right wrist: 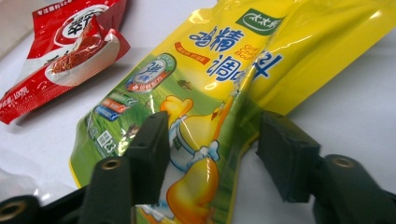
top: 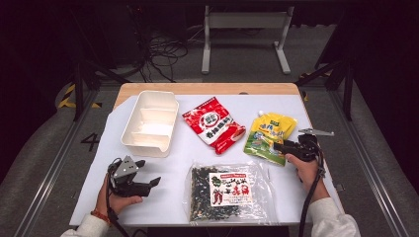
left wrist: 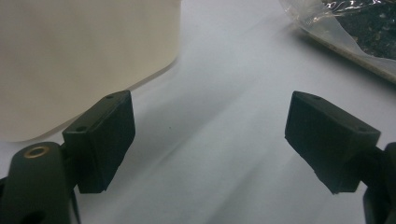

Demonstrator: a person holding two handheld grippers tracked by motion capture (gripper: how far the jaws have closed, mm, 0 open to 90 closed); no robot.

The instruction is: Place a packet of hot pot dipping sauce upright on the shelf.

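High view: you're holding the right tongs at the near edge of the yellow pouch, which is lying flat on the desk right of the red packet. Left tongs are hovering over bare desk, near the white bin. The seaweed bag is sitting between your hands. Bin is looking empty, so nothing is packed yet by my read; all three packs are left to go.

Left gripper view: left tongs are standing wide apart, nothing between them, bin wall just ahead.

Right gripper view: right tongs are straddling the pouch's creased lower edge, jaws apart, pads not clearly pressing it. Grasp is looking not yet made; closing comes next.
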